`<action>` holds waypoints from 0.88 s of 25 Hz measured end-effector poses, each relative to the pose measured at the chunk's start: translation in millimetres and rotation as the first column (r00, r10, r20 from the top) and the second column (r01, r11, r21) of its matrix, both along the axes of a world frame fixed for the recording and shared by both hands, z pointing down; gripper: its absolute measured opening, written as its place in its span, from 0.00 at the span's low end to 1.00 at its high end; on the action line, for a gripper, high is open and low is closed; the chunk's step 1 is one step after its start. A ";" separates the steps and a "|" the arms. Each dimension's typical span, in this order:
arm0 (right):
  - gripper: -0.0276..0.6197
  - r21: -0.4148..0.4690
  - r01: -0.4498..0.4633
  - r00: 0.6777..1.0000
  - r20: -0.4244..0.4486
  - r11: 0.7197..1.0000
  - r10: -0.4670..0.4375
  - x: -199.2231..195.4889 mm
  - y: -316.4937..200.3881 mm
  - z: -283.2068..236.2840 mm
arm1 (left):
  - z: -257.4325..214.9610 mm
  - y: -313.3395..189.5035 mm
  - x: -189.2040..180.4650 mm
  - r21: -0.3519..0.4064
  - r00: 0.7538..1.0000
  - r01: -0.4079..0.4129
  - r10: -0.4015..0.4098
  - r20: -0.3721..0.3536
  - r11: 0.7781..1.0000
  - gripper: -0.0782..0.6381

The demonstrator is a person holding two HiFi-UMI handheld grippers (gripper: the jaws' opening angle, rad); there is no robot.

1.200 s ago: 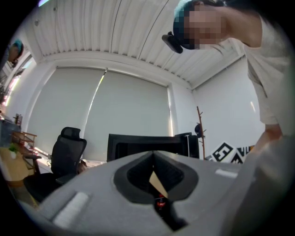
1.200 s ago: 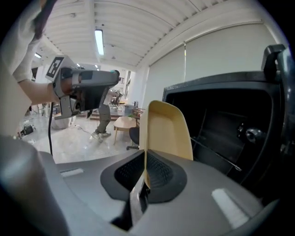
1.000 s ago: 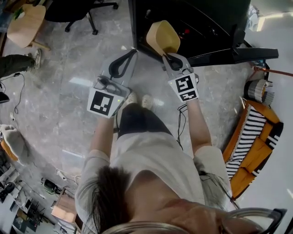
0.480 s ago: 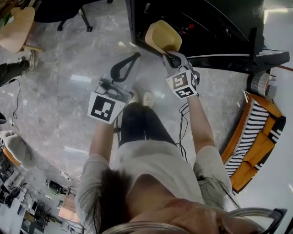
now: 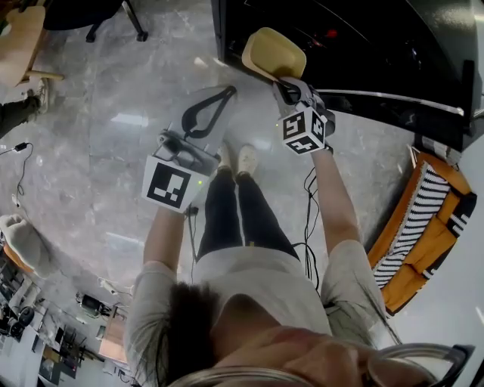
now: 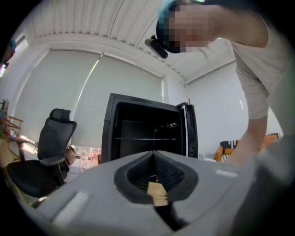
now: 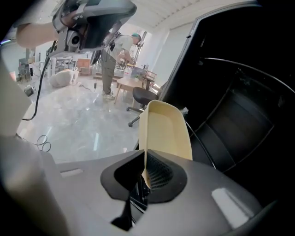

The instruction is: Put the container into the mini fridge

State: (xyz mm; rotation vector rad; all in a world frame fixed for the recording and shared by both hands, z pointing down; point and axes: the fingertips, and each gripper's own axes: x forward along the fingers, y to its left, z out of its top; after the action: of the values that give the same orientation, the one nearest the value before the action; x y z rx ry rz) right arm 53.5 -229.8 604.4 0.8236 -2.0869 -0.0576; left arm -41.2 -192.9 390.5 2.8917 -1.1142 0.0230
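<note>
The container [image 5: 274, 53] is a pale yellow tub, held tilted on its side at the mouth of the black mini fridge [image 5: 363, 45]. My right gripper [image 5: 288, 87] is shut on its rim. In the right gripper view the container [image 7: 165, 131] stands up out of the right gripper [image 7: 144, 161], with the dark fridge interior [image 7: 239, 106] and a wire shelf just right of it. My left gripper [image 5: 227, 92] is shut and holds nothing, hanging over the floor left of the fridge. In the left gripper view the left gripper [image 6: 154, 159] points at the open fridge [image 6: 145, 133].
The fridge door [image 5: 401, 102] swings out to the right. An orange and striped object [image 5: 423, 219] lies on the floor at right. A black office chair [image 5: 98, 15] and a wooden stool [image 5: 19, 38] stand at the far left. A cable [image 5: 310, 189] trails by the person's feet [image 5: 238, 159].
The right gripper has carried the container up and to the right, closer to the fridge opening. The person has stepped nearer the fridge. The left gripper has barely shifted.
</note>
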 end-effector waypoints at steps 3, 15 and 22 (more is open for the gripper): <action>0.06 0.004 0.000 0.999 -0.037 1.000 0.000 2.3 -5.0 22.2 | 17.2 -1.2 1.5 0.006 1.000 -0.016 0.016 0.010 1.000 0.11; 0.06 0.023 -0.005 0.986 -0.164 1.000 0.009 8.1 -45.2 109.8 | 86.3 -8.1 3.7 -0.007 0.998 -0.063 0.064 0.025 0.998 0.11; 0.06 0.009 -0.029 0.969 -0.243 1.000 0.030 21.3 -62.1 151.0 | 110.4 -5.1 7.6 -0.016 0.995 -0.091 0.092 0.037 0.996 0.11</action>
State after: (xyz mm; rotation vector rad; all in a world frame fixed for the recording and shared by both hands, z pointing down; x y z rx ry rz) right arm 74.9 -291.9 755.4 0.8085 -1.8438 -0.1417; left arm -33.6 -197.9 500.9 2.9389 -0.9816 0.0878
